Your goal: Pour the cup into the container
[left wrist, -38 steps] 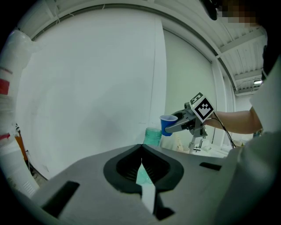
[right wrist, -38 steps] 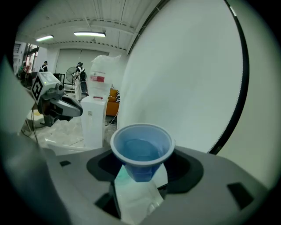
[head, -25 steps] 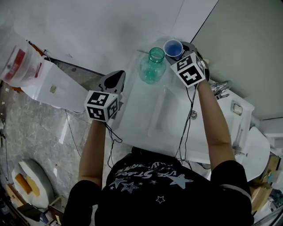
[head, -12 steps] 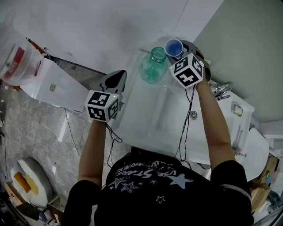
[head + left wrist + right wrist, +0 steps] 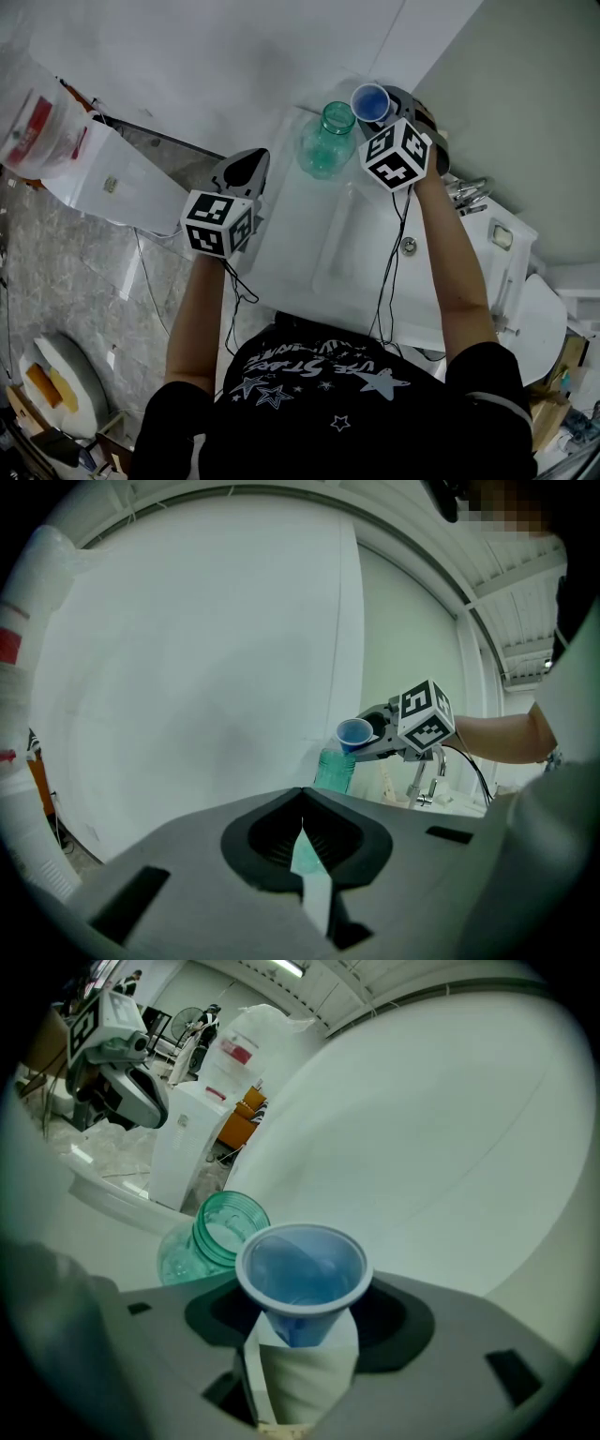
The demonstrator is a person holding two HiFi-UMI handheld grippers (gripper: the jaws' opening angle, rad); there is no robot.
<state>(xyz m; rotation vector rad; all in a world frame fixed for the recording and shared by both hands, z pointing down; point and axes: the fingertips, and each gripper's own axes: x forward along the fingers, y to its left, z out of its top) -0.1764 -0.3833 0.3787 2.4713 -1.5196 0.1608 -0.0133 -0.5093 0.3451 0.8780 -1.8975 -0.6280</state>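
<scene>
Pour step was just starting, as I read it. Right gripper [image 5: 300, 1340] was clenched on the blue cup [image 5: 300, 1269], pads pressing its lower body from both sides with the rim standing clear above the jaws. The cup was held up over the white sink counter [image 5: 309, 248], just beside and a bit above the mouth of the green glass jar [image 5: 327, 141], which was the container. The jar stood upright and uncapped at the back of the counter near the wall. From the left gripper view the cup looked tipped toward the jar with its lip near the neck; no stream was visible. Cup contents were hard to tell, since the inside read blue all over. Left gripper [image 5: 302, 841] had its jaws together with nothing between them, hanging off the counter's left edge, well apart from the jar and not steadying it. The next move likely called for bringing the cup lip over the jar opening and rolling the wrist further. The mouth was narrow, so aim mattered, and a nudge on the unheld jar could shift it.
</scene>
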